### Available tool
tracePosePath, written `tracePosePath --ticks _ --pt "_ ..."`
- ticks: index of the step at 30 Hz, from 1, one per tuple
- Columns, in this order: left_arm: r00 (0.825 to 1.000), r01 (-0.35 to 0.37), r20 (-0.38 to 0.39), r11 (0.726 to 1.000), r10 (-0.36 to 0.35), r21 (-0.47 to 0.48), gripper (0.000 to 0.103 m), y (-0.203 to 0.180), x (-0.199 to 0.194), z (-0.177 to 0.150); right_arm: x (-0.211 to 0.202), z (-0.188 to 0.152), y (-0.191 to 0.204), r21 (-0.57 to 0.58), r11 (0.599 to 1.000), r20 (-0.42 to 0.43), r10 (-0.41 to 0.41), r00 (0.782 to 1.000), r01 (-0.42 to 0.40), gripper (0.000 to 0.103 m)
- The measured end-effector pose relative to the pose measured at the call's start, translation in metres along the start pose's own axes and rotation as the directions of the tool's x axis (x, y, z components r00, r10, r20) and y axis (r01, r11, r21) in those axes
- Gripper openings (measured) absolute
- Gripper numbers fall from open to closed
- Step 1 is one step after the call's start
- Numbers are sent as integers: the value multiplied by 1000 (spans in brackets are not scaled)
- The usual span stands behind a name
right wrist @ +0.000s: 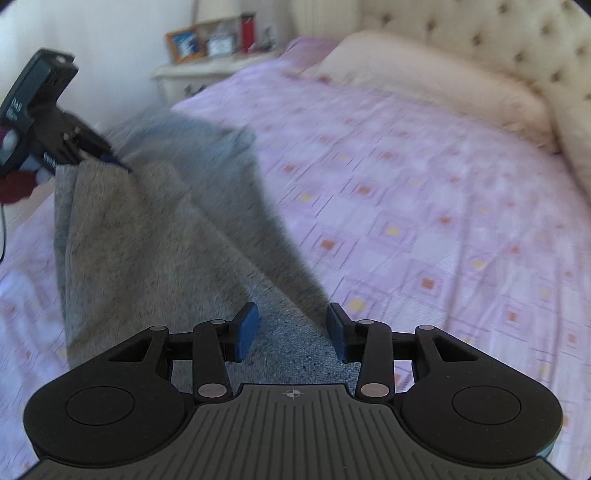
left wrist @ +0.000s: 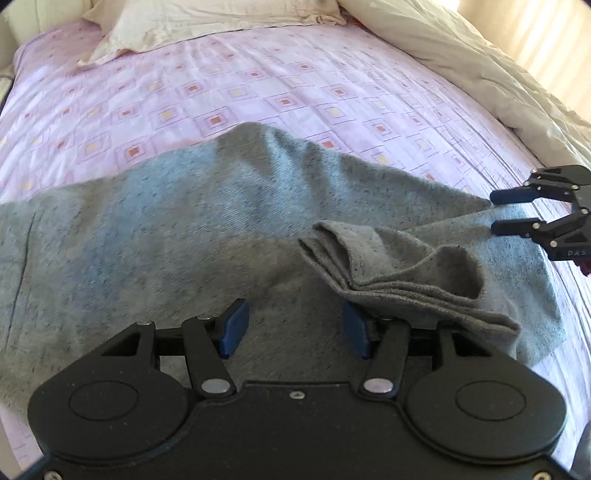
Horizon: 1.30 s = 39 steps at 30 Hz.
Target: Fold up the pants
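Grey pants (left wrist: 177,221) lie across a bed with a pink patterned sheet (left wrist: 221,92). In the left wrist view my left gripper (left wrist: 293,328) is open over the cloth, with a bunched stack of leg hems (left wrist: 388,266) draped over its right finger. My right gripper (left wrist: 493,212) shows at the right, open, at the pants' edge. In the right wrist view my right gripper (right wrist: 291,328) is open over the grey pants (right wrist: 155,240), holding nothing. The left gripper (right wrist: 107,157) shows at the far left with raised cloth hanging from it.
A cream pillow (left wrist: 207,26) lies at the head of the bed and a cream duvet (left wrist: 461,66) is bunched along the right side. A tufted headboard (right wrist: 517,55) and a nightstand (right wrist: 207,70) with frames and a red bottle stand beyond the bed.
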State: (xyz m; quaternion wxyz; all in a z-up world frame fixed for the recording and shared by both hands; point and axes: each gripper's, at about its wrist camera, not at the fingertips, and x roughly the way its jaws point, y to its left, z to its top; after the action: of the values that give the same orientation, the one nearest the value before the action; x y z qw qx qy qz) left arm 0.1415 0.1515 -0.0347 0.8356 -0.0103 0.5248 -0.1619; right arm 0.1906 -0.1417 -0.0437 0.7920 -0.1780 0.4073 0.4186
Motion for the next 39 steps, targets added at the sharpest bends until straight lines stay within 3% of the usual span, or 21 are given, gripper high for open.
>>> tracePosePath --ticks 4,8,11,14,17,20,23,26,27,30,33,36,39 --pt "999 20 -47 998 -17 56 60 5 -6 -3 1 7 -9 -21 995 -61 97 993 -98 40" --pt "998 -21 -57 991 29 134 60 6 -16 -8 2 10 -7 -84 984 -128 143 981 -155 39" --pt "998 -53 -31 990 58 134 60 9 -27 -9 1 12 -7 -81 980 -130 172 976 -183 11" --pt "998 -57 24 995 55 86 60 7 -37 -5 -5 8 2 -103 986 -112 116 987 -128 9" --pt "998 -9 69 999 6 36 60 -4 -42 0 -12 2 5 -100 993 -101 48 994 -58 9" --pt "995 39 95 999 -41 29 61 -20 -42 0 -10 -1 5 -56 998 -90 29 995 -34 9" --pt "997 53 50 995 -58 83 62 -38 -30 -5 -10 -1 7 -49 999 -93 12 996 -17 9" --pt "998 -12 -66 987 23 161 61 -50 -7 -21 -12 2 11 -66 998 -99 -27 995 20 14" --pt "996 -4 -90 986 19 164 61 -50 -3 -29 -13 4 13 -75 996 -98 -48 994 41 19" --pt "998 8 -58 993 -1 120 62 -42 -12 -40 -21 12 22 -89 991 -40 -106 994 102 21" --pt "1000 7 -10 1000 -7 10 62 -25 -30 -42 -34 27 32 -87 990 64 -104 993 109 21" --pt "993 -79 87 994 86 -76 62 -5 -53 -44 -34 44 44 -47 999 126 -18 992 24 21" --pt "980 -140 111 970 164 -200 62 26 -65 -43 -20 59 63 -42 997 132 63 989 -58 21"
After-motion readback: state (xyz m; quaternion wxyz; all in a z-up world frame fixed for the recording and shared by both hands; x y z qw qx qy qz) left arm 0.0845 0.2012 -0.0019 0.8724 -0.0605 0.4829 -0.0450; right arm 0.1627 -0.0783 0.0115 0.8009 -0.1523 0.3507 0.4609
